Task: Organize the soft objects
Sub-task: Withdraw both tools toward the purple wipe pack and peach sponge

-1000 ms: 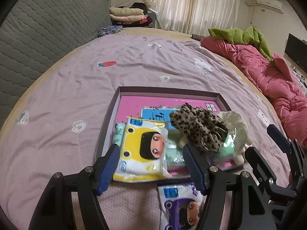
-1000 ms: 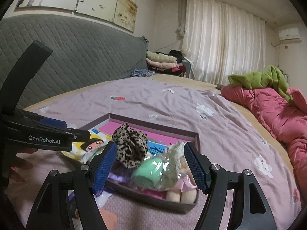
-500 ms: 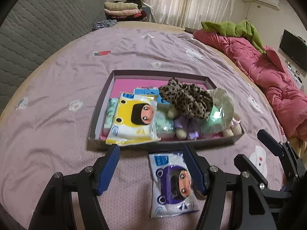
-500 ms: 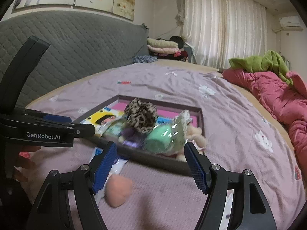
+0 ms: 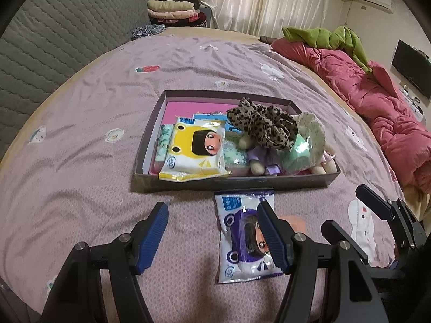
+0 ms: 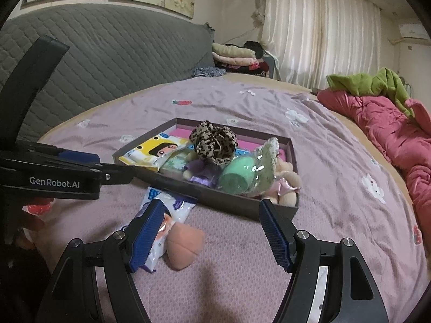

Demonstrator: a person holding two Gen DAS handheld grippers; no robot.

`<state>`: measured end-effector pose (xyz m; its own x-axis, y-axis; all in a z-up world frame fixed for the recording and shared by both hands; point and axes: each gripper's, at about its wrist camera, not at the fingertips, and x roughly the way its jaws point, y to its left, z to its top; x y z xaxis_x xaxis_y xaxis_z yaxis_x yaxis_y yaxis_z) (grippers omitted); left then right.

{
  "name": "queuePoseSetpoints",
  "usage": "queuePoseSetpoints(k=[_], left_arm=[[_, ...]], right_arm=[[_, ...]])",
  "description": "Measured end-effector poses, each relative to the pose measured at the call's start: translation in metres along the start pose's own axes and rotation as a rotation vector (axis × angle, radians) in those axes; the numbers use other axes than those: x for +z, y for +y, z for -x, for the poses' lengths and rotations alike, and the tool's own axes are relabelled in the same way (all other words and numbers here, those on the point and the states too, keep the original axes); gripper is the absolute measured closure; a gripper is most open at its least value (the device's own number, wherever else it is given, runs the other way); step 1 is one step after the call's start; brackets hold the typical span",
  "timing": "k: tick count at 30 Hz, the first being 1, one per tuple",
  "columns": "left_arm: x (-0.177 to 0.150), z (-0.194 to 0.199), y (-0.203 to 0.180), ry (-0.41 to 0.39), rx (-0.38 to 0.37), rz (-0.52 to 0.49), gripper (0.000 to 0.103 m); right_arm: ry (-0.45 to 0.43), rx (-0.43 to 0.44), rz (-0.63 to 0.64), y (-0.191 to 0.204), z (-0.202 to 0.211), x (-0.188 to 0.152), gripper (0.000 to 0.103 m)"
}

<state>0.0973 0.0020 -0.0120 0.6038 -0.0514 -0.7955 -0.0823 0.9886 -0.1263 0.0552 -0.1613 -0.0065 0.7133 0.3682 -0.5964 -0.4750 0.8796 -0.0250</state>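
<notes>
A dark shallow box [image 5: 237, 183] [image 6: 237, 202] lies on the purple bed. It holds a yellow tissue pack [image 5: 195, 149] [image 6: 150, 152], a leopard scrunchie [image 5: 262, 126] [image 6: 214, 142], a green bagged item [image 5: 301, 150] [image 6: 242, 175] and a small doll [image 5: 258, 158]. A purple tissue pack [image 5: 242, 234] [image 6: 164, 215] and a peach sponge [image 6: 184, 245] [image 5: 295, 222] lie in front of the box. My left gripper [image 5: 212, 220] is open and empty above the bed, left of the purple pack. My right gripper [image 6: 212, 220] is open and empty above the sponge.
A pink quilt [image 5: 377, 99] with a green garment [image 5: 336, 37] lies along the right side. A grey quilted headboard [image 6: 107, 53] is at the left. Folded clothes [image 5: 172, 10] are stacked at the back. The left gripper's body [image 6: 54, 172] reaches in from the left.
Both grippers have drawn back from the box towards the near edge of the bed. The yellow pack stays in the box. The purple pack and the sponge have come into view.
</notes>
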Motion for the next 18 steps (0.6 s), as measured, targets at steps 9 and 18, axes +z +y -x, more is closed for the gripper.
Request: queuePoseSetpoints(k=[9, 18], left_arm=[[-0.018, 0.002, -0.004, 0.033, -0.01, -0.012, 0.035], [-0.035, -0.008, 0.001, 0.1, -0.043, 0.01, 0.035]], right_arm=[[0.043, 0.004, 0.003, 0.006, 0.01, -0.01, 0.029], [0.087, 0.017, 0.034, 0.021, 0.008, -0.019, 0.029]])
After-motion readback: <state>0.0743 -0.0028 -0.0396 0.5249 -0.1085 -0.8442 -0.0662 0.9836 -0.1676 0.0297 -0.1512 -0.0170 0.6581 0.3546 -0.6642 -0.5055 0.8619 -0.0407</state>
